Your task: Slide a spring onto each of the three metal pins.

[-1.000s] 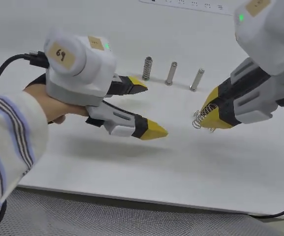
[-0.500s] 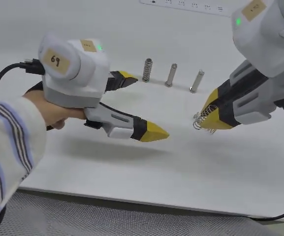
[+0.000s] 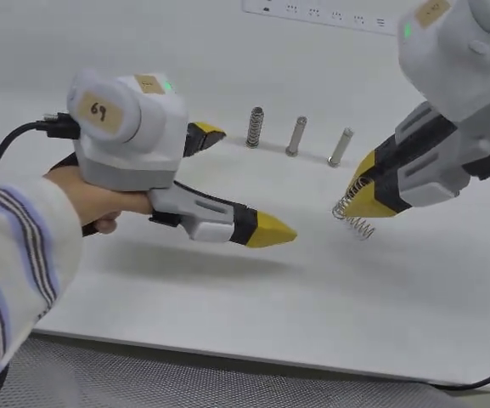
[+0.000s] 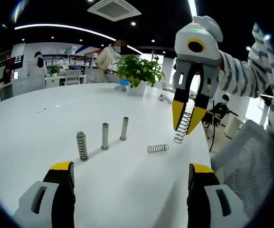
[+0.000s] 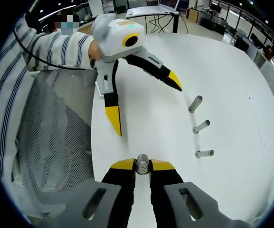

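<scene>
Three metal pins stand in a row at the back of the white table. The left pin (image 3: 255, 127) wears a spring; the middle pin (image 3: 295, 136) and right pin (image 3: 340, 147) are bare. My right gripper (image 3: 351, 204) hovers near the right pin, shut on a spring (image 5: 142, 164) that hangs tilted from its tips (image 4: 182, 126). A second spring (image 3: 361, 227) lies loose on the table just below it (image 4: 158, 148). My left gripper (image 3: 243, 180) is held to the left, open with nothing between its jaws (image 4: 132, 168).
The table's front edge (image 3: 228, 340) runs close to me, with a grey mesh surface below. A power strip (image 3: 329, 13) lies along the far edge. A black cable (image 3: 7, 136) trails from the left gripper. A potted plant (image 4: 137, 71) stands far across the table.
The right gripper has lifted slightly with its spring, uncovering the loose spring on the table. The left gripper stays open in about the same place.
</scene>
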`<action>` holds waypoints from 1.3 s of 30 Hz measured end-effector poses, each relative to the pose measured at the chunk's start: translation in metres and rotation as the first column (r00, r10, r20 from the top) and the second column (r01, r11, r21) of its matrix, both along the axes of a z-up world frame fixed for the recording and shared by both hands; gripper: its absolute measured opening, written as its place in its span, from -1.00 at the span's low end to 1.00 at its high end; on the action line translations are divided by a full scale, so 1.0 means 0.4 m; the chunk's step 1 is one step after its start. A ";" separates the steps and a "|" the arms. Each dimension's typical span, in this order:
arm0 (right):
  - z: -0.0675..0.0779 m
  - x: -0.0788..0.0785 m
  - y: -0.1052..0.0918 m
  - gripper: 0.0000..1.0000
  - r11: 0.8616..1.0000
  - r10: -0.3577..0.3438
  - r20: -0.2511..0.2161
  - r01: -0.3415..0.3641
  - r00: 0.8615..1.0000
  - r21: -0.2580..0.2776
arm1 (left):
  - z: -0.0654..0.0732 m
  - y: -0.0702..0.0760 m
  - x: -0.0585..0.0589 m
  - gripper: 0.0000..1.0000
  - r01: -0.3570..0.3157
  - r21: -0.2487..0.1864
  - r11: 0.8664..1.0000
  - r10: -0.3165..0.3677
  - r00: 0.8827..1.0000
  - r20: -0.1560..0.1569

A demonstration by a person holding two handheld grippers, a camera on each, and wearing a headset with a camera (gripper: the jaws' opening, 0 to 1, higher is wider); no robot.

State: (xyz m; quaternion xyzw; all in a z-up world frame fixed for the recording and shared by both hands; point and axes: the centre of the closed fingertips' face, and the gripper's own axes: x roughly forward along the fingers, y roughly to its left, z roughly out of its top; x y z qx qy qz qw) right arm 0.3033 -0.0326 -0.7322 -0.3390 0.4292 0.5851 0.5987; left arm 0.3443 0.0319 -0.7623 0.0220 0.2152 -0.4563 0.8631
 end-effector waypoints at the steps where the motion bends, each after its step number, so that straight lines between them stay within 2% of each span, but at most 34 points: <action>1: 0.002 0.012 0.003 -0.84 1.000 -0.016 -0.005 0.016 1.000 0.007 | 0.002 0.000 0.003 0.96 -0.005 -0.001 1.000 0.005 1.000 0.001; 4: 0.013 0.023 0.010 -0.84 0.999 -0.043 -0.005 0.043 0.999 0.014 | 0.007 0.000 0.006 0.96 -0.008 -0.012 1.000 0.008 1.000 0.001; 7: 0.014 0.055 0.014 -0.84 0.997 -0.076 -0.001 0.076 0.997 0.005 | 0.001 0.004 0.008 0.96 -0.008 0.006 1.000 0.008 1.000 0.003; 9: 0.016 0.071 0.016 -0.84 0.997 -0.077 0.009 0.077 0.997 0.002 | -0.003 0.009 0.011 0.96 -0.011 0.021 1.000 0.011 1.000 0.013; 14: 0.018 0.119 0.015 -0.84 0.997 -0.075 0.029 0.076 0.997 -0.028 | -0.013 0.013 0.010 0.96 -0.010 0.030 1.000 0.009 1.000 0.006; 19: 0.034 0.146 0.029 -0.84 0.997 -0.061 0.039 0.063 0.997 -0.038 | -0.012 0.012 0.016 0.96 -0.012 0.029 1.000 0.012 1.000 0.011; 22: 0.042 0.162 0.039 -0.84 0.997 -0.052 0.051 0.054 0.997 -0.048 | -0.002 0.010 0.021 0.96 -0.013 0.019 1.000 0.012 0.999 0.031; 25: 0.045 0.175 0.050 -0.84 0.998 -0.030 0.056 0.033 0.998 -0.059 | 0.003 0.010 0.023 0.96 -0.015 0.010 1.000 0.015 1.000 0.023; 29: 0.047 0.208 0.069 -0.84 0.997 -0.015 0.064 0.019 0.998 -0.072 | 0.006 0.016 0.023 0.96 -0.009 0.023 1.000 0.008 1.000 0.027; 31: 0.047 0.211 0.071 -0.84 0.996 0.002 0.067 0.004 0.998 -0.084 | 0.009 0.020 0.026 0.96 -0.013 0.022 1.000 0.012 1.000 0.027; 39: 0.053 0.265 0.095 -0.84 0.993 0.036 0.083 -0.027 0.996 -0.115 | 0.014 0.020 0.029 0.96 -0.020 0.024 1.000 0.019 0.999 0.030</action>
